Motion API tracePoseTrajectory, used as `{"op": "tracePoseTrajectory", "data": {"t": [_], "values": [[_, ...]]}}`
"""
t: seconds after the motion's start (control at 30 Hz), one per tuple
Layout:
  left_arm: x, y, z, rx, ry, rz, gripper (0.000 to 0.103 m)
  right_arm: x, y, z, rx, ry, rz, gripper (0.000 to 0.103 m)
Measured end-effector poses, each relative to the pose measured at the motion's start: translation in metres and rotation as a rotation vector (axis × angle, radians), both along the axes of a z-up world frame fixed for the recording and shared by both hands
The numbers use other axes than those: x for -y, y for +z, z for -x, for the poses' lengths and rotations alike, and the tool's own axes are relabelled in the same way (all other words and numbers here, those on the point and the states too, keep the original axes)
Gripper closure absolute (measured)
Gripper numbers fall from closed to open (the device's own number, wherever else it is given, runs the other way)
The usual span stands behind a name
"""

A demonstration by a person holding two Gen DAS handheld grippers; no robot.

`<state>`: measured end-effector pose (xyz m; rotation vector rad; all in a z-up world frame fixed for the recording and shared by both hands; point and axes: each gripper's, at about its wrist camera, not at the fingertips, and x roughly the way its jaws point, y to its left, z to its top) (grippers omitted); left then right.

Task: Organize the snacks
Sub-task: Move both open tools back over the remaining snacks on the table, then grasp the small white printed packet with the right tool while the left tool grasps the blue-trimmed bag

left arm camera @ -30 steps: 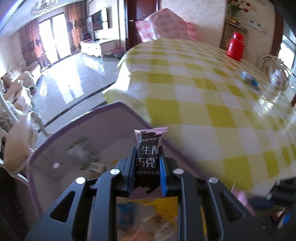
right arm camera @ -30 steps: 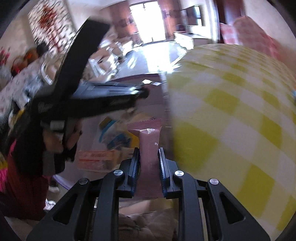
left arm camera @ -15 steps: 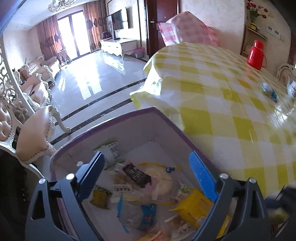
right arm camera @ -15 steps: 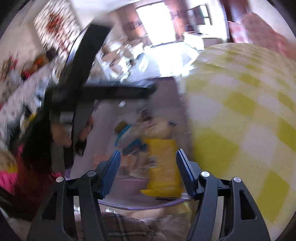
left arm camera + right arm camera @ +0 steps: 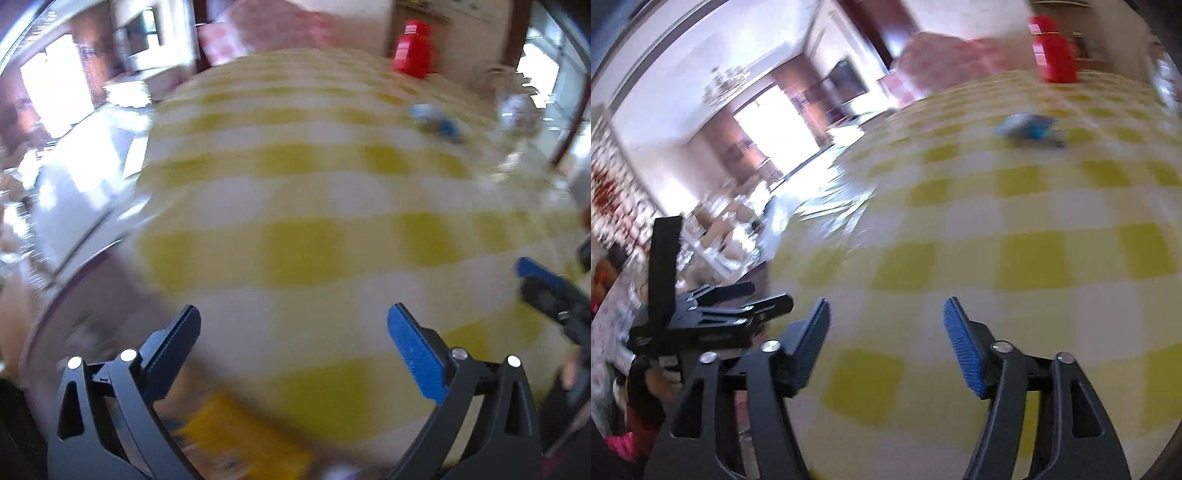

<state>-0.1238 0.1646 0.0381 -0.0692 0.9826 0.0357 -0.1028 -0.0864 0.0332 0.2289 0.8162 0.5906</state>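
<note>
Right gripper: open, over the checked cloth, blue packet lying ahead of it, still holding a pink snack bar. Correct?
Not quite. The right gripper holds nothing: the right wrist view shows only cloth between its spread fingers. The rest stands: it is open over the checked cloth, with the blue packet lying ahead.

Right gripper [image 5: 884, 332]: jaws spread wide, nothing between them, over yellow-checked tablecloth [image 5: 1015, 236]. Blue snack packet [image 5: 1027, 127]: lying far across the cloth, blurred. Red thermos [image 5: 1054, 55]: upright at far edge. Left gripper [image 5: 738, 299]: at left, its jaw state unclear
</note>
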Motion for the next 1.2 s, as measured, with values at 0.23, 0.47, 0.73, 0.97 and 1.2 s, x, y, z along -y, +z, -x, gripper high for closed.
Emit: {"op": "tracePoseTrajectory", "data": {"t": [0.23, 0.47, 0.73, 0.97, 1.2], "values": [[0.069, -0.007, -0.100, 0.095, -0.024, 0.279, 0.002, 0.081, -0.012, -0.072, -0.033, -0.282, 0.049, 0.018], [0.088, -0.022, -0.149, 0.229, 0.092, 0.380, 0.002, 0.088, -0.016, -0.132, -0.012, -0.356, 0.222, 0.022], [0.063, -0.027, -0.143, 0.284, 0.166, 0.557, 0.002, 0.038, -0.034, -0.230, -0.052, -0.331, 0.387, 0.047], [0.039, -0.031, -0.148, 0.297, 0.243, 0.658, 0.002, 0.018, -0.035, -0.278, -0.051, -0.332, 0.436, 0.056], [0.045, -0.027, -0.148, 0.288, 0.220, 0.628, 0.002, 0.050, -0.029, -0.221, -0.011, -0.278, 0.379, 0.083]]}}
